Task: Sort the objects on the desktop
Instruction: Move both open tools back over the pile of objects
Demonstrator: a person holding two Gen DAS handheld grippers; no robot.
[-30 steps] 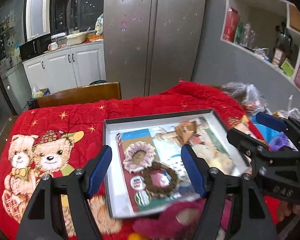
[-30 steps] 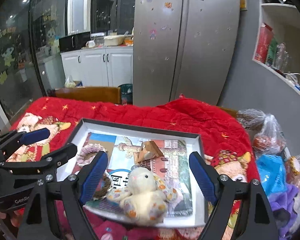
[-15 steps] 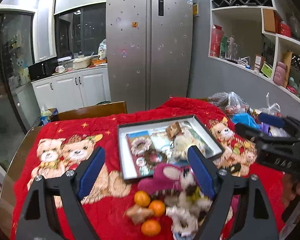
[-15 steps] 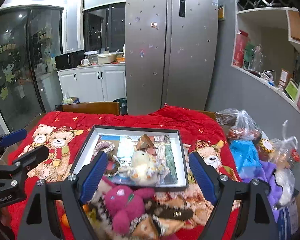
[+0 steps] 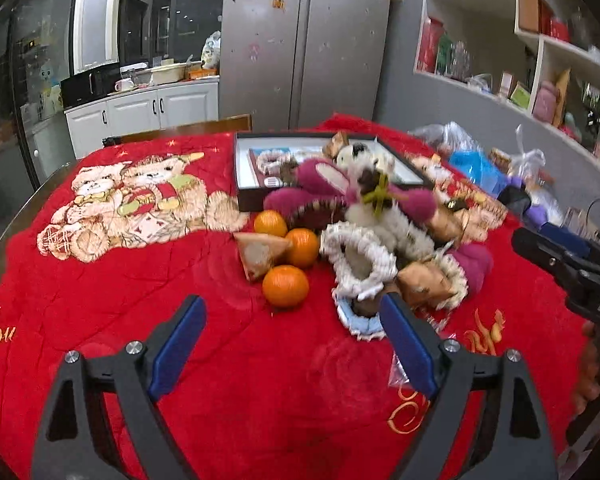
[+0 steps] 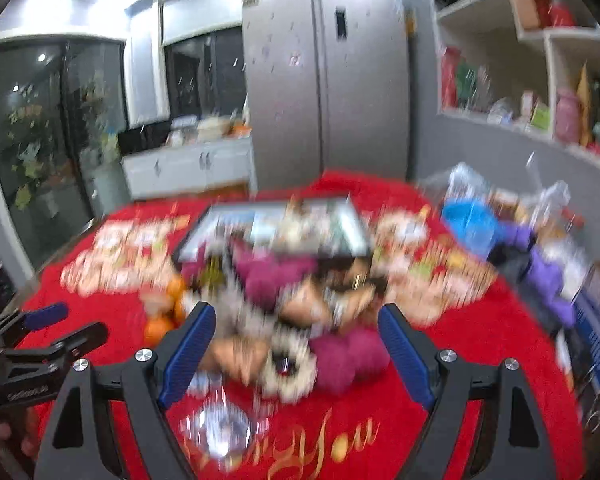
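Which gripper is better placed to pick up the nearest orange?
Probably the left gripper: it is open and empty, and the nearest orange lies just ahead between its fingers. The right gripper, also open, faces the plush toys instead.

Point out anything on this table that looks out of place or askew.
A magenta plush rabbit leans against the front rim of the shallow black box, half propped on it rather than inside. Scrunchies, a white fluffy toy and three oranges lie heaped in front, unsorted. The right wrist view is too blurred to add more.
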